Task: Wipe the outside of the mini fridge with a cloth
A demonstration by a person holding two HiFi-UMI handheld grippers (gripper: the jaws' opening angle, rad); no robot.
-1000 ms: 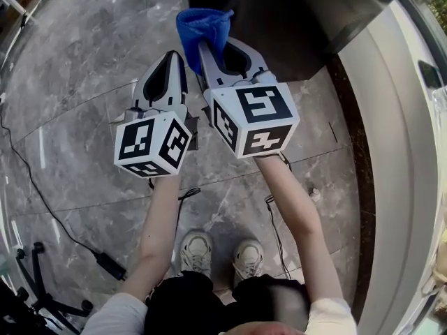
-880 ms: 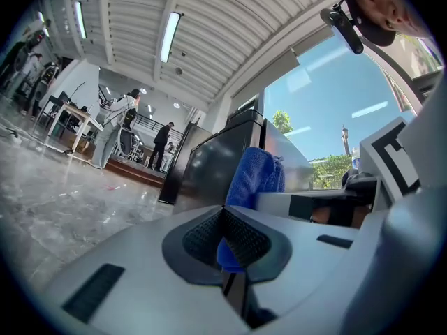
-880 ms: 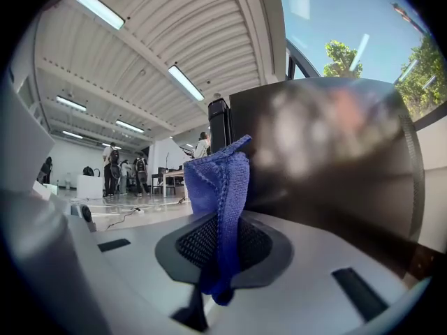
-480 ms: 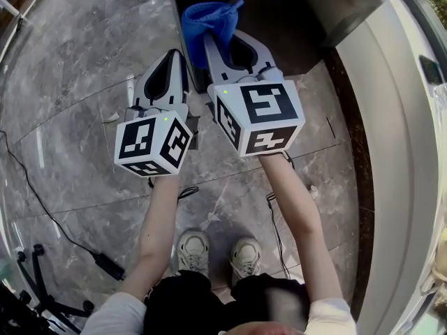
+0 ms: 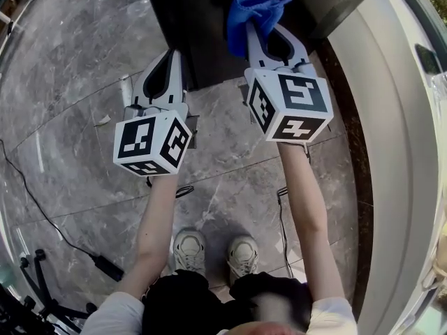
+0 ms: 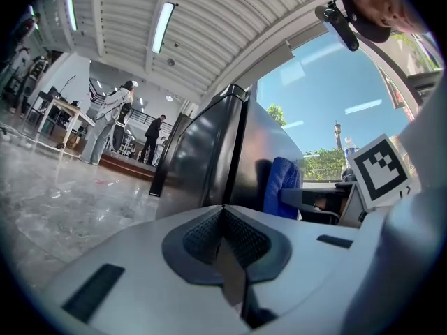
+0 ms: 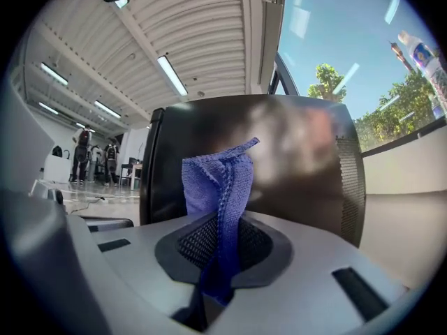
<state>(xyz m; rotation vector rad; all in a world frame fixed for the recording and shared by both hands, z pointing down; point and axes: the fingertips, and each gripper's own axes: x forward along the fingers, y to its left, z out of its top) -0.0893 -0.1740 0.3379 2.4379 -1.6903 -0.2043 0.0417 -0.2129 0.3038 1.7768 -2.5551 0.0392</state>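
Note:
The black mini fridge [image 5: 209, 26] stands on the floor ahead of me; its glossy side fills the right gripper view [image 7: 279, 166] and shows in the left gripper view [image 6: 209, 159]. My right gripper [image 5: 260, 28] is shut on a blue cloth [image 5: 250, 16], which bunches up at the jaw tips [image 7: 220, 180] against the fridge's dark face. The cloth [image 6: 281, 187] also appears in the left gripper view, at the right. My left gripper [image 5: 171, 58] is shut and empty, held just short of the fridge's lower front edge, left of the right gripper.
Grey marble floor [image 5: 70, 82] spreads to the left. A pale window ledge [image 5: 391, 117] runs along the right side, close to the fridge. A black cable [image 5: 42, 201] and a stand's feet [image 5: 35, 292] lie at the lower left. People [image 6: 112, 117] stand far off.
My right gripper has carried the blue cloth to the right across the fridge. The left gripper has stayed nearly where it was.

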